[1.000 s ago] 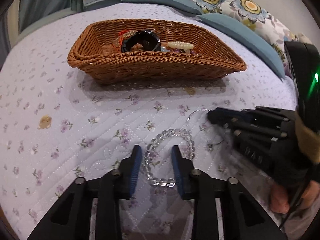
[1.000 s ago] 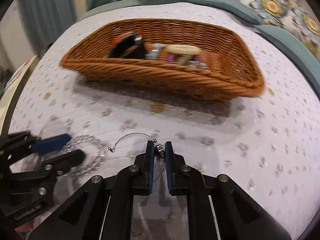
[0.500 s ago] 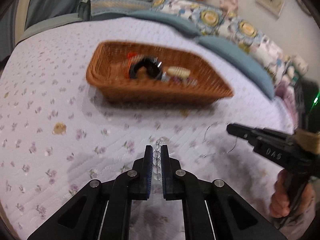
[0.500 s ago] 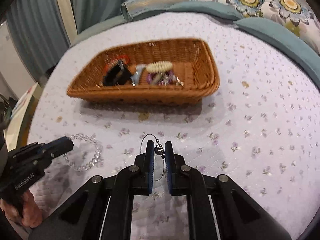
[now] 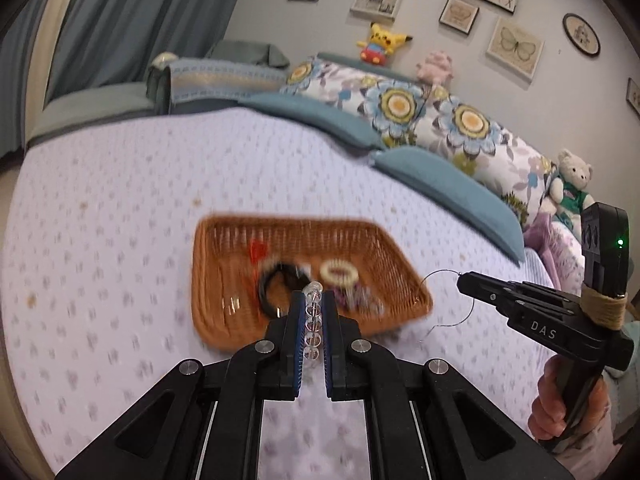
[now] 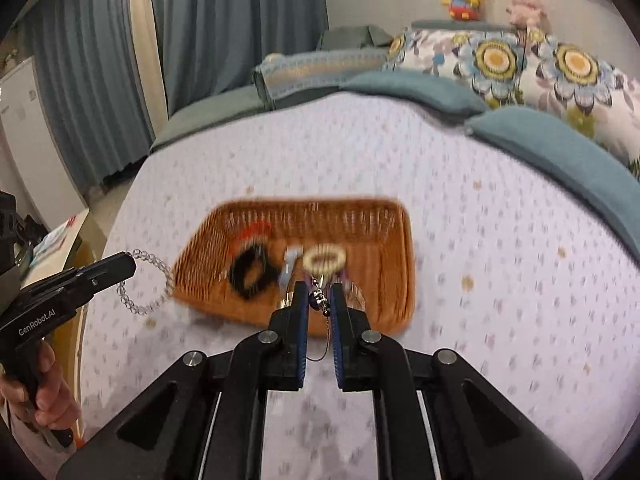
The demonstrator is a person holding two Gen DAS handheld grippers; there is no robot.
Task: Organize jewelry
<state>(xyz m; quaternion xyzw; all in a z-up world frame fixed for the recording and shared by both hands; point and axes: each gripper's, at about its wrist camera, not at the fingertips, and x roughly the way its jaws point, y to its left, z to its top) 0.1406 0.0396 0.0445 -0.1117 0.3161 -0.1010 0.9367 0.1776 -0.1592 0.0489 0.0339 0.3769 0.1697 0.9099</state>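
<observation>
Much of both views was smeared by motion blur, so the wicker basket and its contents read only as soft shapes. The basket was rectangular, woven in warm brown cane, and sat on the bed, whose lilac quilted cover carried a small floral print. It lay just beyond and below both tongs.

The left tongs were pressed onto a clear bead bracelet, its round glassy beads stacked in a line between the blue pads. Most of the loop was hidden there. In the right wrist view the same bracelet hung free as an open ring from the left tongs, just left of the basket's near corner.

The right tongs pinched a thin wire bracelet by its small metal clasp beads; the fine wire trailed down between the pads and was hard to follow. From the left wrist view the wire curved out as a thin dark arc from the tip of the right tongs, over the basket's right end.

Inside the basket, ahead of the tongs, lay a glossy black bangle, a cream beaded ring, something red and purplish pieces too blurred to identify.
</observation>
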